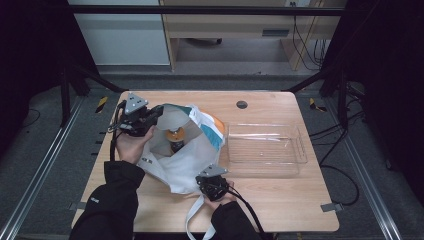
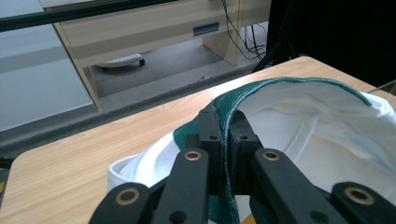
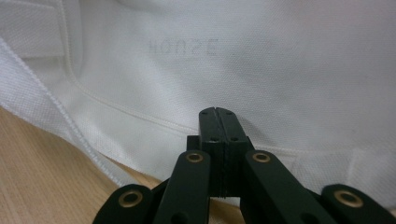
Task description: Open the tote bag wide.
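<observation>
High view: A white fabric bag (image 1: 182, 155) with green and orange trim lies on the wooden table (image 1: 280, 200), its mouth held open and facing up. A clear plastic tray (image 1: 265, 145) stands just beside the bag, on the side away from the left gripper. Inside the bag mouth sits a dark bottle with an orange top (image 1: 175, 138). The left gripper (image 1: 150, 118) is at the bag's far-left rim; the right gripper (image 1: 210, 181) is at the bag's near edge, on the side toward the tray. A white strap (image 1: 192, 220) trails from the bag toward the near table edge.

Left gripper view: The jaws are closed on the bag's green-stitched rim (image 2: 243, 95); the hem runs up between the two pads, which press it from both sides. The white bag interior opens to the right of the rim.

Right gripper view: The jaws are fully closed, pads meeting with no visible gap, tips against the white bag cloth at a seam (image 3: 140, 114). Whether cloth is pinched between them cannot be told. Reversed lettering (image 3: 183, 46) shows through the cloth beyond the tips.
</observation>
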The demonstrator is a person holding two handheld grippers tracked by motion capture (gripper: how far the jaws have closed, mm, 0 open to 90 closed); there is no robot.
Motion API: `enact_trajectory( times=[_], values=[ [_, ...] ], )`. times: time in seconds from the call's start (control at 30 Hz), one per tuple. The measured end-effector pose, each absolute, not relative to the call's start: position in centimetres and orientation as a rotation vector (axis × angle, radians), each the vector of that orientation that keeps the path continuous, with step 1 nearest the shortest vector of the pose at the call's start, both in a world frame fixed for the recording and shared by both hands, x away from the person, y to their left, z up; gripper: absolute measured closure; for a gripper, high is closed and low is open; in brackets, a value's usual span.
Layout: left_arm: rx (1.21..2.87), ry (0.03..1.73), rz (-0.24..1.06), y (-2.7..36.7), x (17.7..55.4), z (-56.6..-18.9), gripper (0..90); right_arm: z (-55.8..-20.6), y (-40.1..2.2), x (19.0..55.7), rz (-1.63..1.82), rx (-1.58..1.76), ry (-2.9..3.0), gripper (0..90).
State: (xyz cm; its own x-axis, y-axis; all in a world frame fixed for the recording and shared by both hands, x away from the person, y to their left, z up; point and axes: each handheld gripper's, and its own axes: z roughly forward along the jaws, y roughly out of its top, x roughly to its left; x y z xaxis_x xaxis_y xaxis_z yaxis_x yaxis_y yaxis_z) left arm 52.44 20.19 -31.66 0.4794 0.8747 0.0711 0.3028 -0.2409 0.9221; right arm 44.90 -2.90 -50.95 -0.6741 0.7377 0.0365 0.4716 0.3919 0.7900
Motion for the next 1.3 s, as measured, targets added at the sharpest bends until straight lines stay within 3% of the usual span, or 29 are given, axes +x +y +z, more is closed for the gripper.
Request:
enact_trajectory(
  times=[0.57, 1.3],
  values=[
    [1.779, 1.046, 0.784, 19.3, 56.1, -30.8, 87.0, -50.9, -2.7, 44.7, 1.156, 1.043, 2.332, 90.0],
    [1.83, 1.145, 0.756, 18.7, 60.8, -34.9, 87.0, -51.0, -2.7, 44.7, 1.155, 1.036, 2.332, 90.0]
  ],
)
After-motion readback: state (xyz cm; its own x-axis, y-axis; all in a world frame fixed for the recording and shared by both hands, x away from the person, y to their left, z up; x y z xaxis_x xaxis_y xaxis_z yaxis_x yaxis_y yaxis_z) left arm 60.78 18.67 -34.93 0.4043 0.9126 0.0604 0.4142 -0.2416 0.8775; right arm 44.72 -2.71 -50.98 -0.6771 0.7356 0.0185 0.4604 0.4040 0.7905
